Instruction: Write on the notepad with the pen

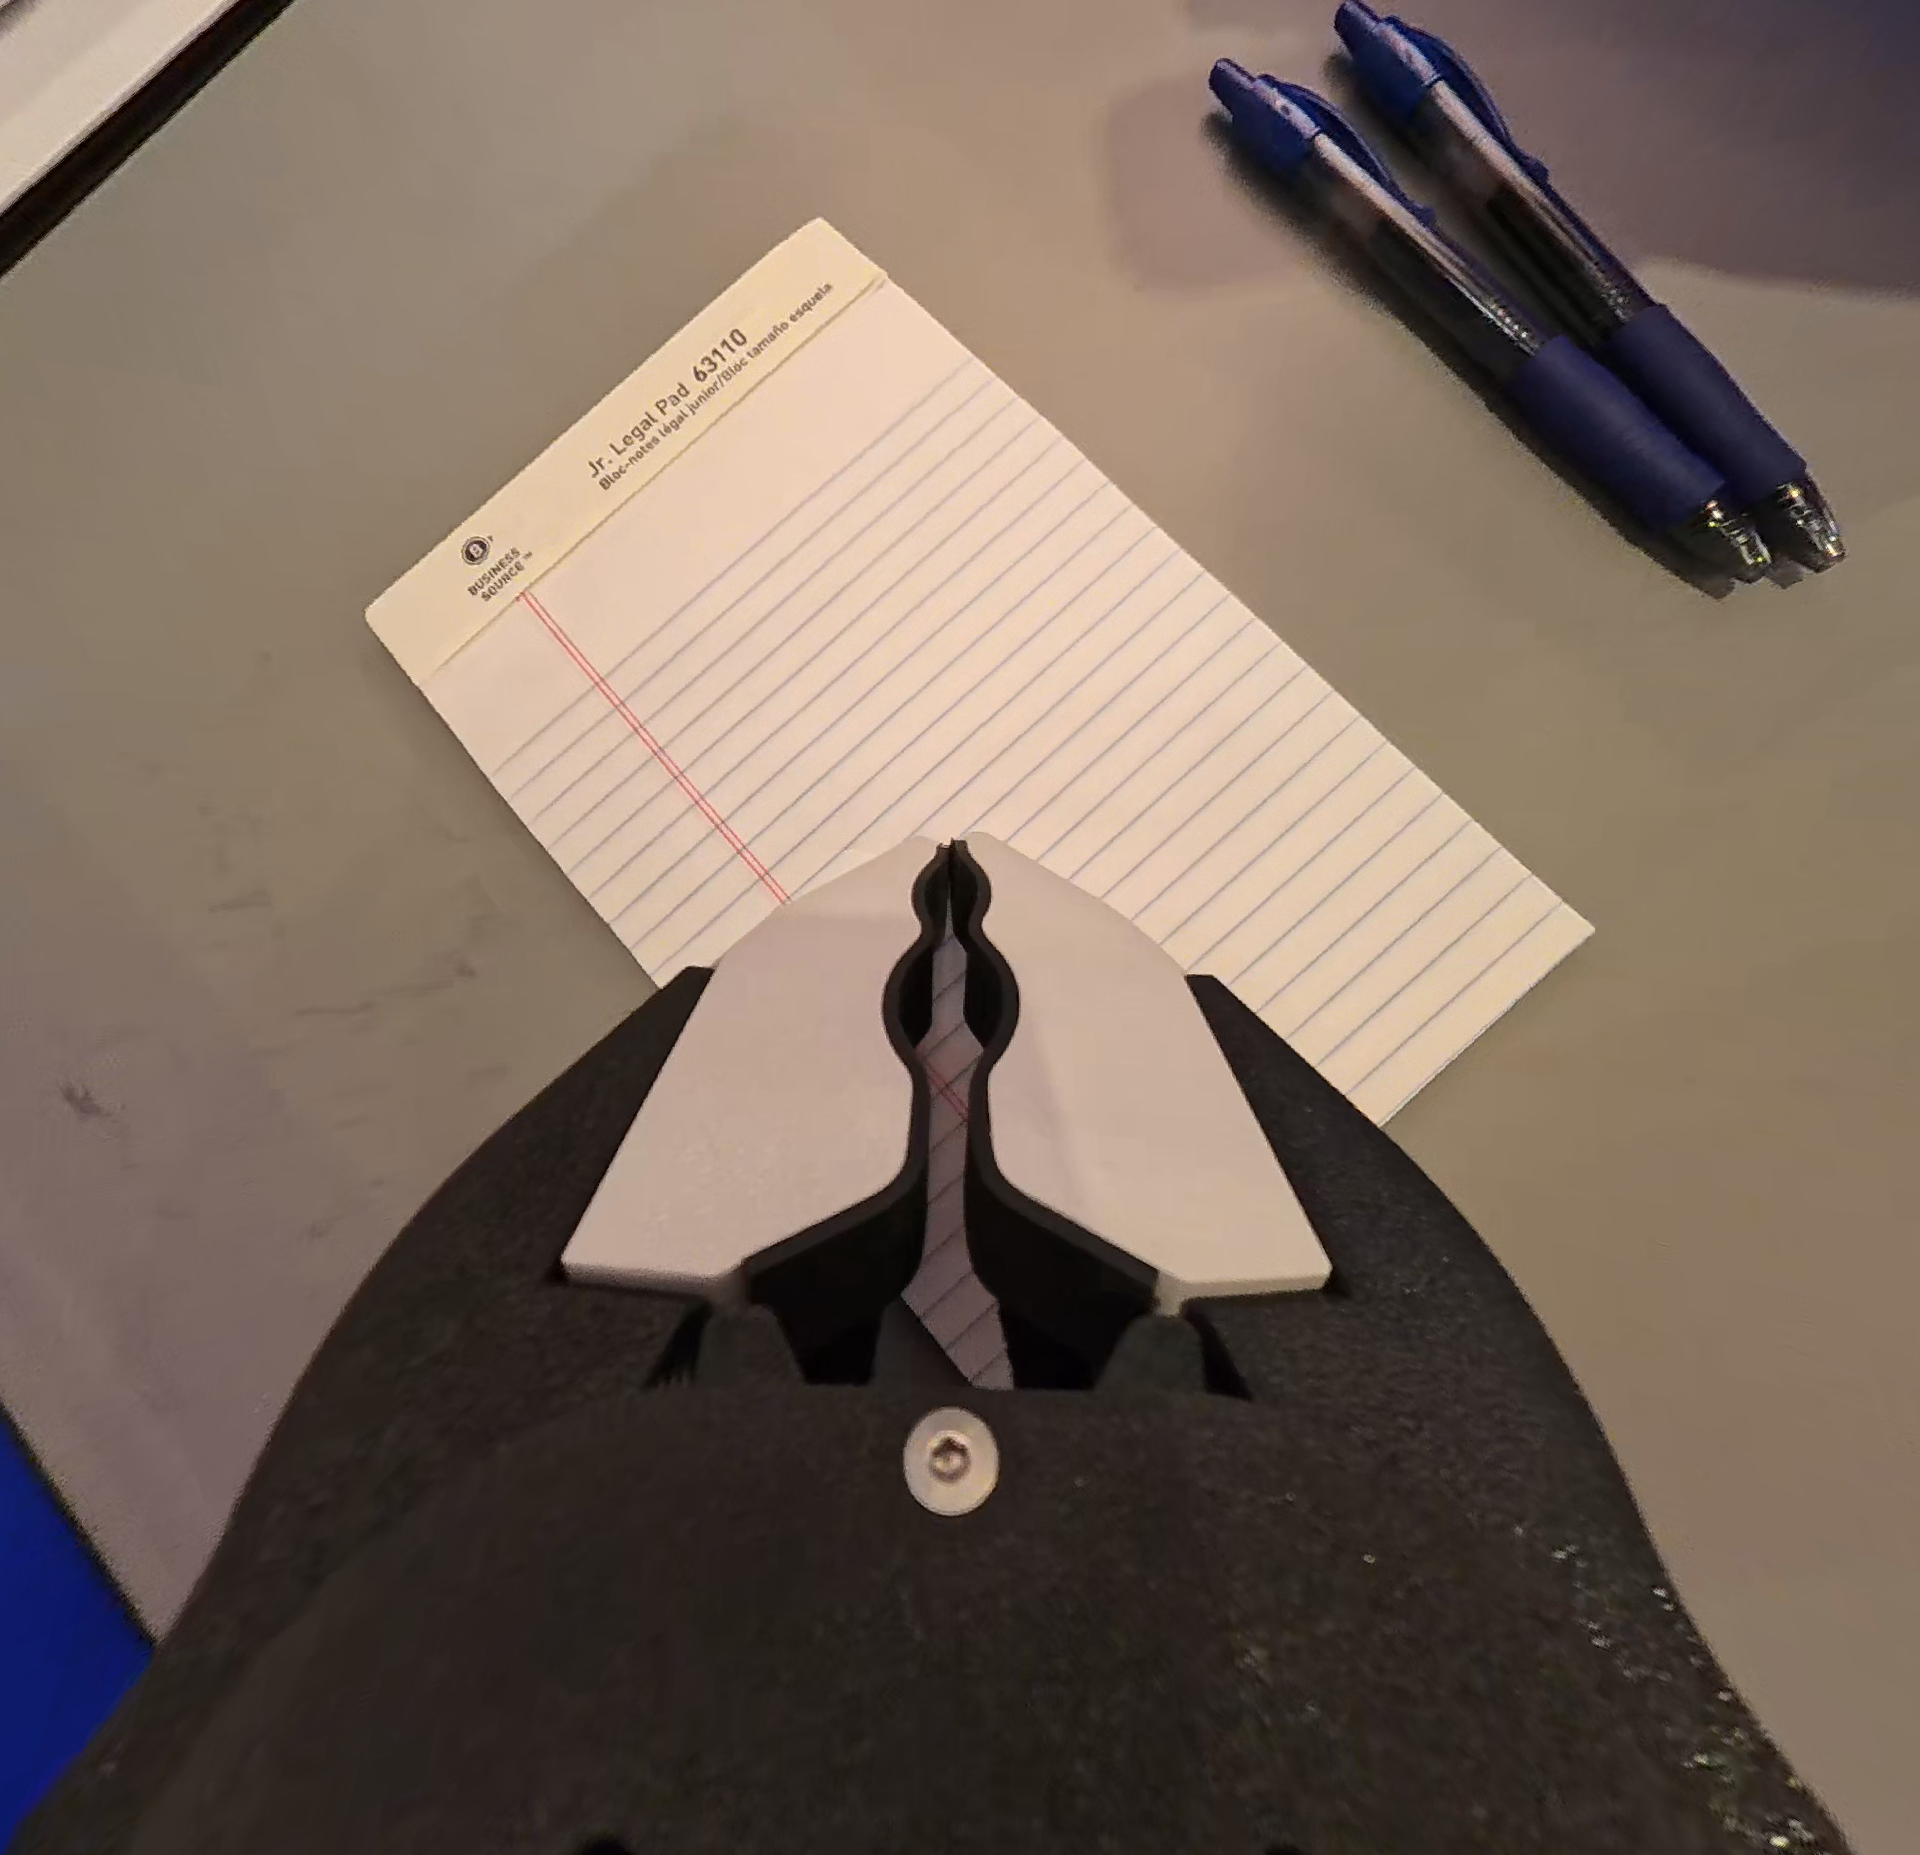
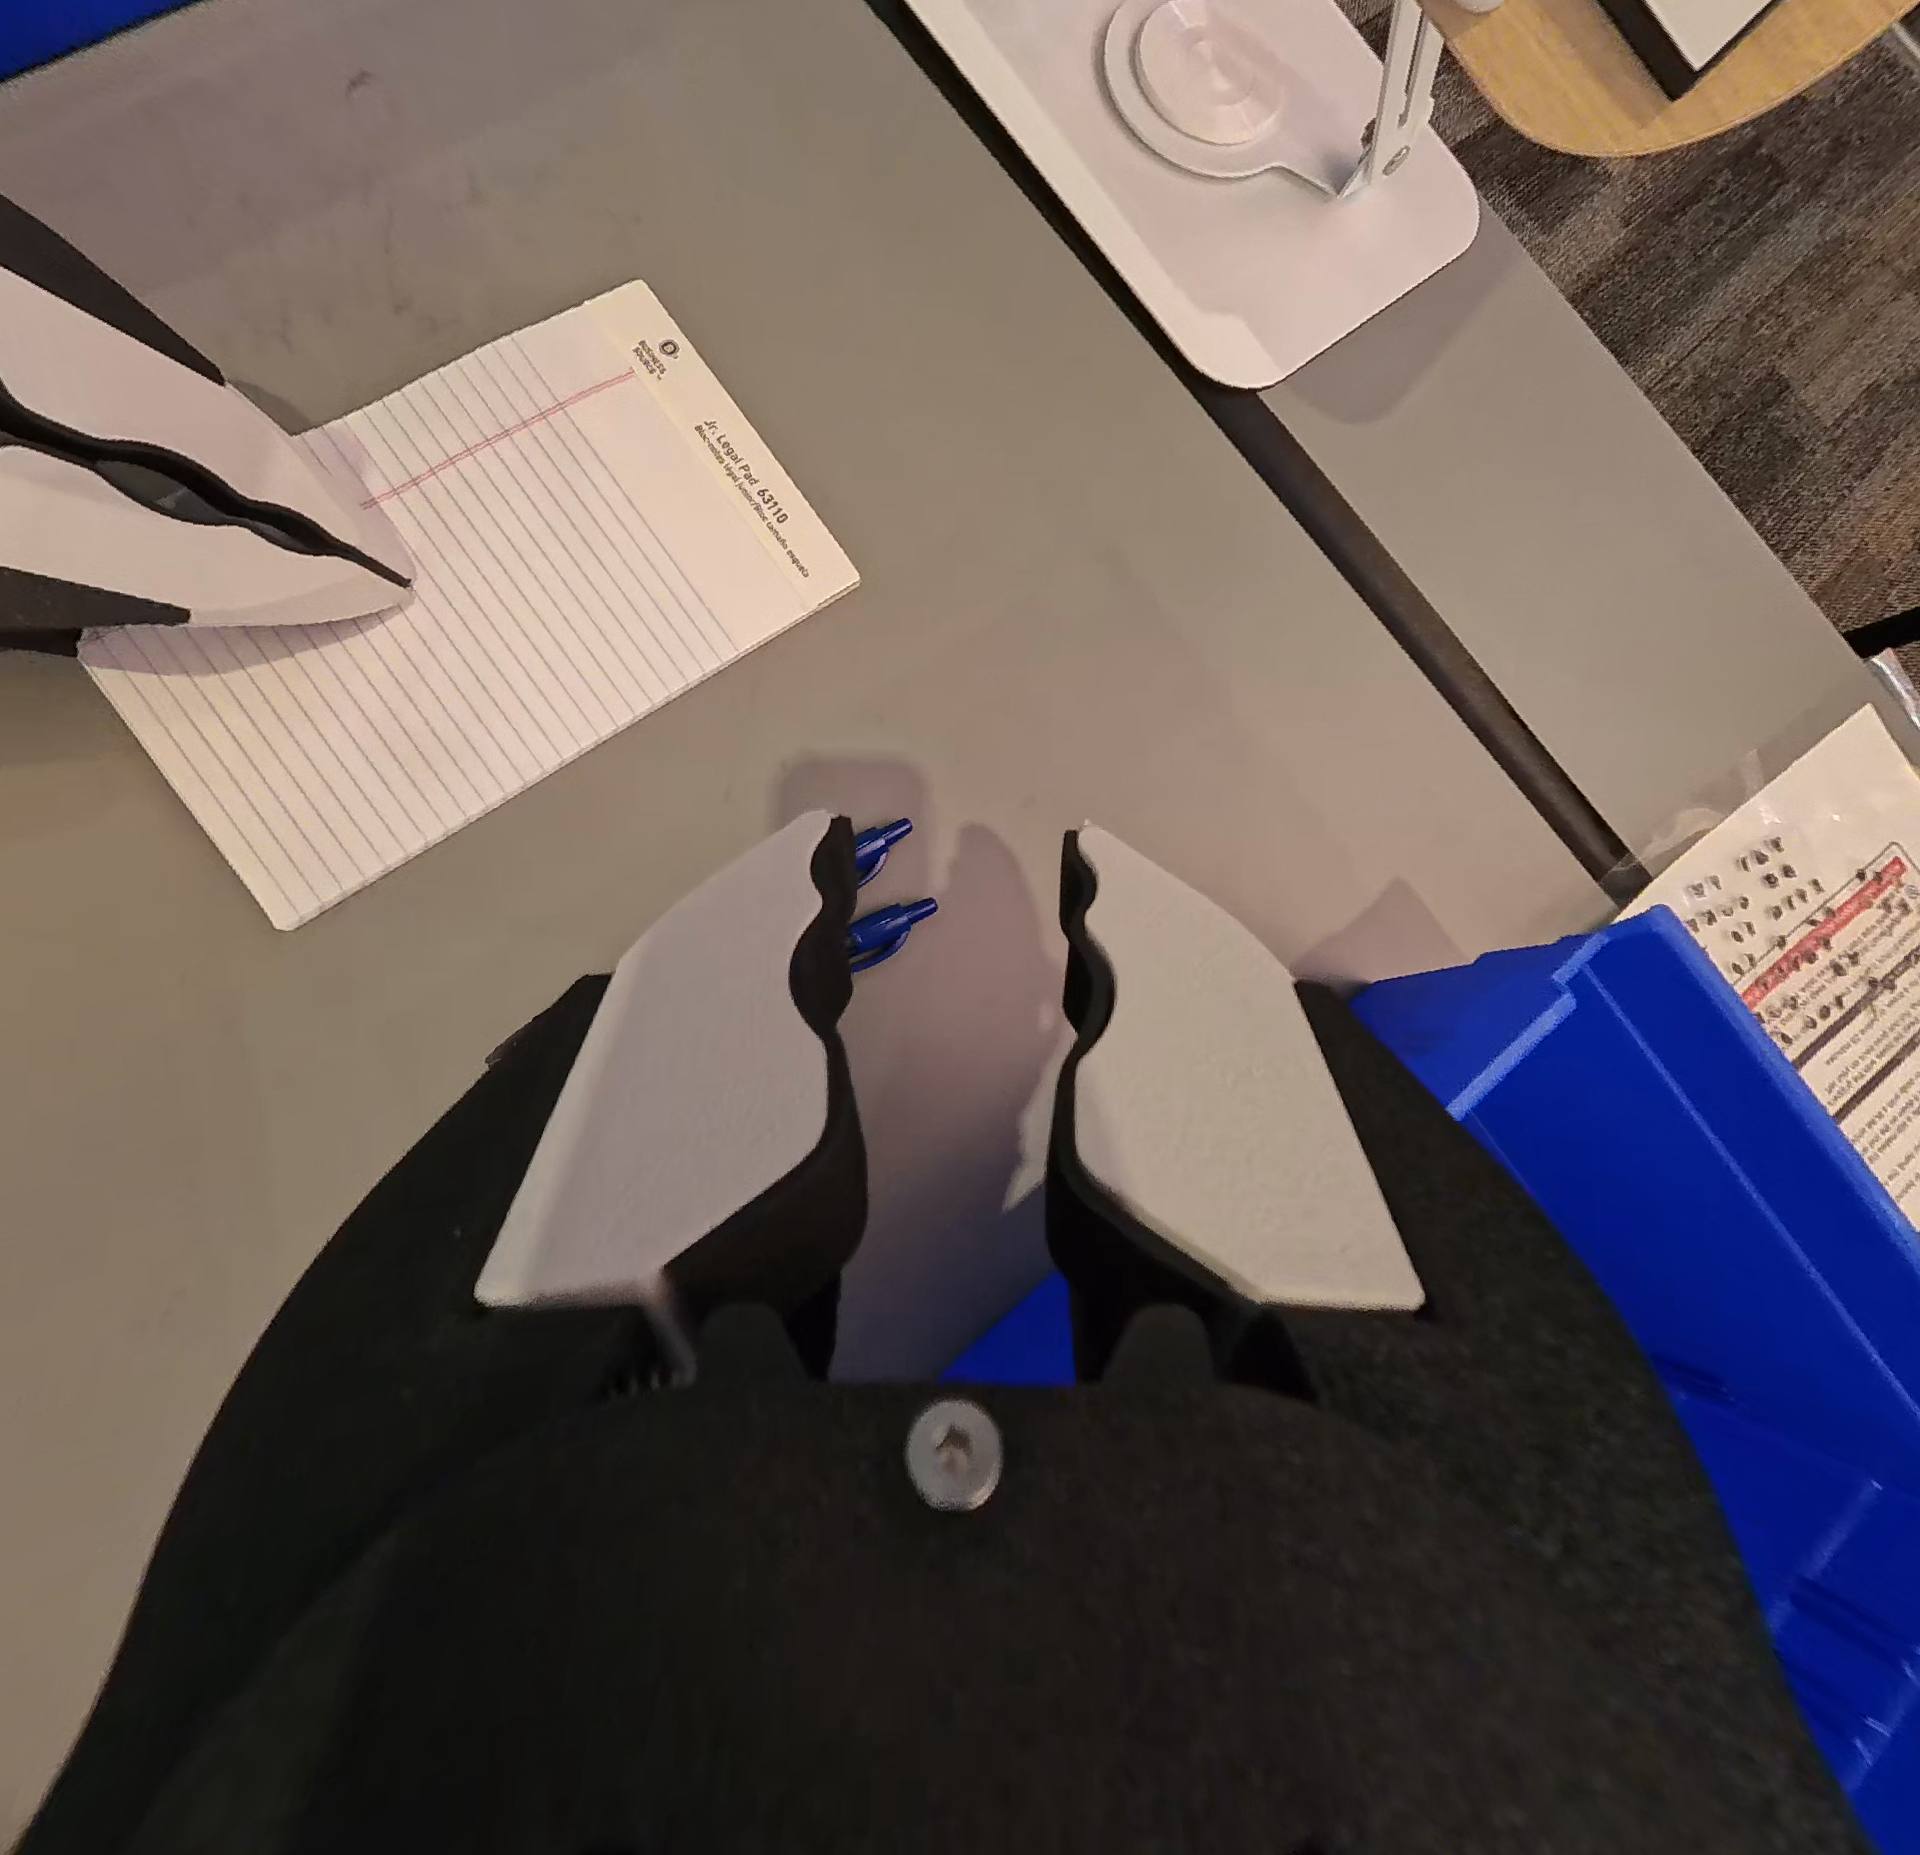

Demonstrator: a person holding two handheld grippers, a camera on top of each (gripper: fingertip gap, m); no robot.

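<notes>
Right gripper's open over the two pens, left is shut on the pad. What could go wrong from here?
1. The two pens lie side by side, touching, so the open right gripper may grab both or knock one away.
2. In the right wrist view the pens are mostly hidden under its left finger, so alignment is hard to judge.
3. The shut left gripper rests over only one end of the notepad, which may pivot on the table during writing.

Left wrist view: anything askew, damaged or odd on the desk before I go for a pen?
Nothing damaged or spilled. The white lined notepad lies diagonal to the grey table's edge, page blank. Two blue pens lie side by side, apart from it. The left gripper is shut over the pad.
</notes>
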